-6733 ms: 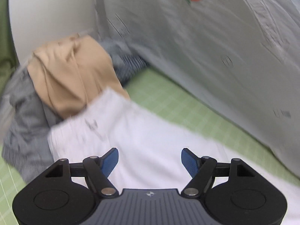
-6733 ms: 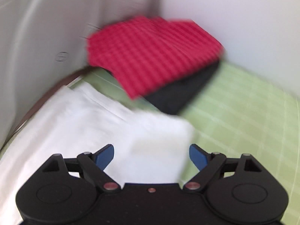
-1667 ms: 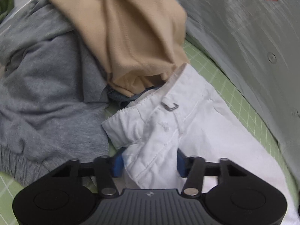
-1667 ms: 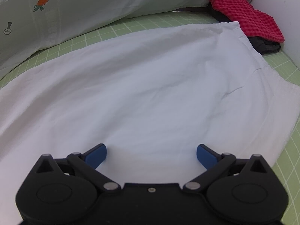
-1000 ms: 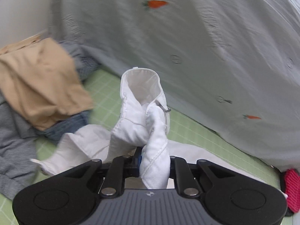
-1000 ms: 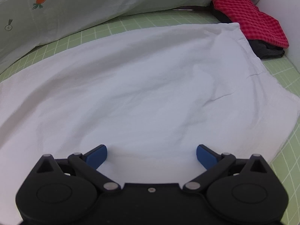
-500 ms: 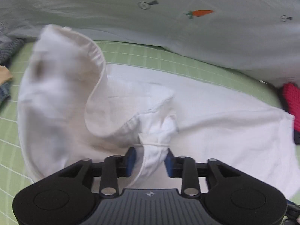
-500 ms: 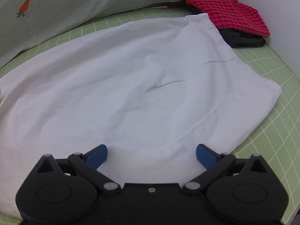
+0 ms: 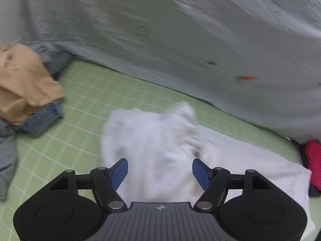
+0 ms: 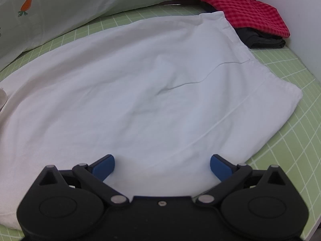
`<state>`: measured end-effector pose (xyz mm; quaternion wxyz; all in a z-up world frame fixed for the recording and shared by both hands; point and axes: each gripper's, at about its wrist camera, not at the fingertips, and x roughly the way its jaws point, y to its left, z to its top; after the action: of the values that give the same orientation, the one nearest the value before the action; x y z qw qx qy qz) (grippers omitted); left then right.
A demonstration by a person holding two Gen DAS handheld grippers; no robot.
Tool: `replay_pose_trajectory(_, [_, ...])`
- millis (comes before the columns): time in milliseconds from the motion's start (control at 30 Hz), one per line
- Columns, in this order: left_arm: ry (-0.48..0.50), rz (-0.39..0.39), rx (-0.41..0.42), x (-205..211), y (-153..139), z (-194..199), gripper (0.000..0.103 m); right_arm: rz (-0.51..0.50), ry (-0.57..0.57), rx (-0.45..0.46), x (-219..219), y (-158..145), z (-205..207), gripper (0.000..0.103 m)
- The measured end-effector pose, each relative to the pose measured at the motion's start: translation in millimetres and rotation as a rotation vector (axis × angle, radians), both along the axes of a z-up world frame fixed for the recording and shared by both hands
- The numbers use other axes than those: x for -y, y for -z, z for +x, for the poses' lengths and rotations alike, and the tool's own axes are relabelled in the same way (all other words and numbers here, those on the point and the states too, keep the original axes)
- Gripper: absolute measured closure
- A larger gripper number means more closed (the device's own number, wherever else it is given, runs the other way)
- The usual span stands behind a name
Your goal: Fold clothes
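White trousers (image 10: 140, 92) lengthwise toward red cloth (image 10: 244, 10)

The bunched end of the white trousers (image 9: 158, 140) is smeared by motion blur in the left wrist view, so its folds cannot be made out. Left of it, the tan garment (image 9: 22, 84) runs off the frame edge. The black garment (image 10: 260, 39) lies mostly hidden under the red checked cloth (image 10: 240, 8).

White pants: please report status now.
Left gripper open, right gripper open. White pants flat on mat, waist end bunched. Red cloth touches far hem.
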<state>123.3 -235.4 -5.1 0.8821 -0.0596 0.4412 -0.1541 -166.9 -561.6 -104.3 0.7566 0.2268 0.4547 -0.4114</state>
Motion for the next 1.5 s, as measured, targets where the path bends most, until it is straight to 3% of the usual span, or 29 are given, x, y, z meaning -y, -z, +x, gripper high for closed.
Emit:
replay_pose_trajectory(200, [-0.153, 0.064, -0.059, -22.2, 34.3, 41.4, 0.031, -0.003, 0.01, -0.003, 0.3, 0.9, 3.0, 0.0])
replay_pose_trajectory(333, [-0.061, 0.04, -0.126, -0.1, 54.3, 50.1, 0.032, -0.006, 0.017, -0.002, 0.0, 1.3, 3.5, 0.0])
replay_pose_trajectory(433, [0.093, 0.079, -0.141, 42.9, 62.3, 43.2, 0.031, -0.01, 0.021, -0.001, -0.5, 1.5, 2.9, 0.0])
replay_pose_trajectory(467, [0.114, 0.124, -0.137, 57.0, 66.4, 39.8, 0.026, -0.011, 0.022, 0.0, -0.4, 1.5, 2.5, 0.0])
replay_pose_trajectory(567, [0.098, 0.216, -0.146, 80.4, 79.9, 34.0, 0.024, -0.011, 0.023, 0.003, -0.3, 1.7, 2.1, 0.0])
replay_pose_trajectory(767, [0.069, 0.213, -0.197, 79.2, 85.5, 41.4, 0.019, 0.001, -0.014, -0.001, 4.9, 1.3, 2.3, 0.0])
replay_pose_trajectory(967, [0.054, 0.263, -0.208, 87.5, 88.4, 44.3, 0.017, -0.018, -0.046, -0.003, 15.3, -9.5, 6.8, 0.0])
replay_pose_trajectory(1100, [0.041, 0.313, -0.218, 96.3, 90.7, 46.6, 0.015, -0.051, -0.038, 0.075, 39.5, -19.1, 3.1, 0.0])
replay_pose_trajectory(1267, [0.03, 0.373, -0.234, 104.8, 95.3, 51.9, 0.007, -0.149, 0.036, 0.04, 95.3, -10.0, -9.9, 0.0])
replay_pose_trajectory(1500, [-0.023, 0.411, -0.248, 110.7, 97.3, 53.3, 0.0, -0.182, 0.093, 0.071, 177.1, 5.1, -38.3, 0.0])
